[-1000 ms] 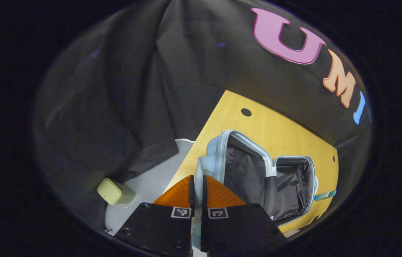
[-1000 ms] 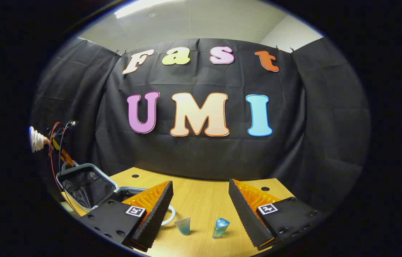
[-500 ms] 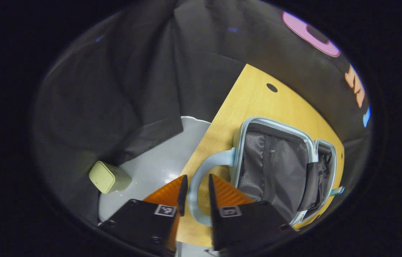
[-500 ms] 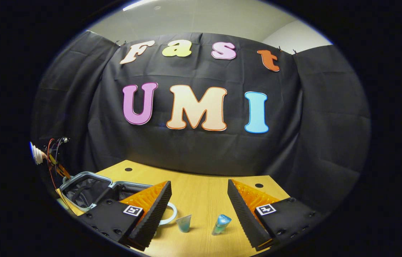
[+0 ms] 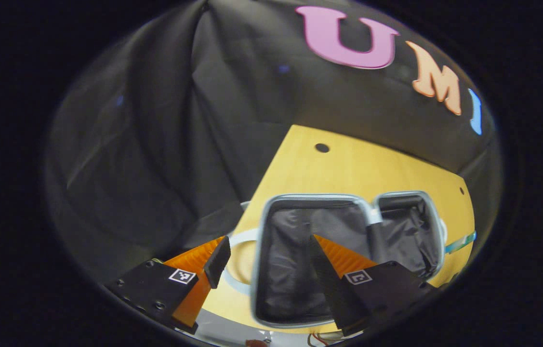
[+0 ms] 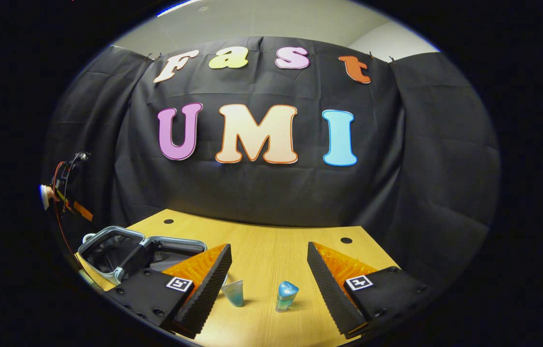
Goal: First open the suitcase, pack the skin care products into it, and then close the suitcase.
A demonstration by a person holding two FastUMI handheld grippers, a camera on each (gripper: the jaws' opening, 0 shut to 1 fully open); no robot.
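Left gripper: fingers apart, gripping nothing, hovering above open suitcase and its handle. Right gripper: fingers wide apart, empty, low over surface. Suitcase lay open flat at surface's left end. Two small bottles stood upright between right fingers, apart from each other, just right of suitcase.

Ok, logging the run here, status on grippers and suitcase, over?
Left gripper open above the suitcase, which lies open. Right gripper open; two skin care tubes stand on the table between its fingers. Nothing in the way.
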